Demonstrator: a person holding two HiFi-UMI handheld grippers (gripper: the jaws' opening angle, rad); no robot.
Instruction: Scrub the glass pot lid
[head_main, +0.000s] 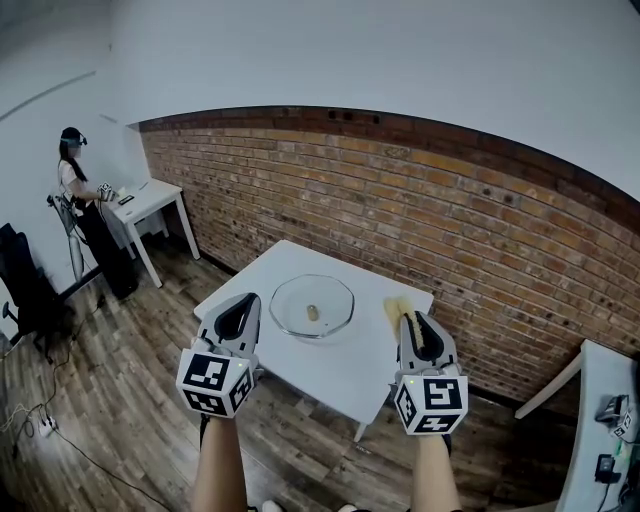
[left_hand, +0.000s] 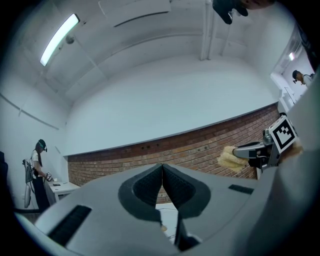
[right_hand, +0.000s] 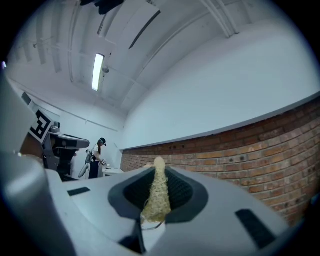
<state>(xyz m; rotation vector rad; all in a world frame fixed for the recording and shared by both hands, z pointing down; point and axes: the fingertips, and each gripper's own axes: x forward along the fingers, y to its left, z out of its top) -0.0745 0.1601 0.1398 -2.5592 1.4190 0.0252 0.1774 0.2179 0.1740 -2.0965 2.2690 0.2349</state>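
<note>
Behind a small white worktop (head_main: 300, 262) runs a red brick wall under pale plaster. The floor is wood plank, and off at the far left a person (head_main: 72, 175) stands at another desk.

The glass pot lid (head_main: 312, 306) lies flat near the middle of the worktop with its small knob facing up, and nothing touches it. The left hand-held gripper (head_main: 243, 308) hovers just beside the lid's left edge. Its jaws are clenched pad to pad with nothing between them. The right hand-held gripper (head_main: 411, 320) hangs to the lid's right, a little further off, and grasps a pale yellow fibrous scrubber (head_main: 397, 308) that sticks out past its tips. Both point roughly level toward the wall, so the lid sits between them and slightly ahead.

By my reading this is the approach — scrubbing has not begun, since the scrubber is clear of the glass. The next move likely calls for tipping the right hand-held gripper down and inward until the scrubber meets the dome. The left one would steady the lid, either by parting its jaws to take the rim or knob or by pressing on the edge. Smooth glass on a smooth worktop may well slide or rock if it is rubbed unheld.
</note>
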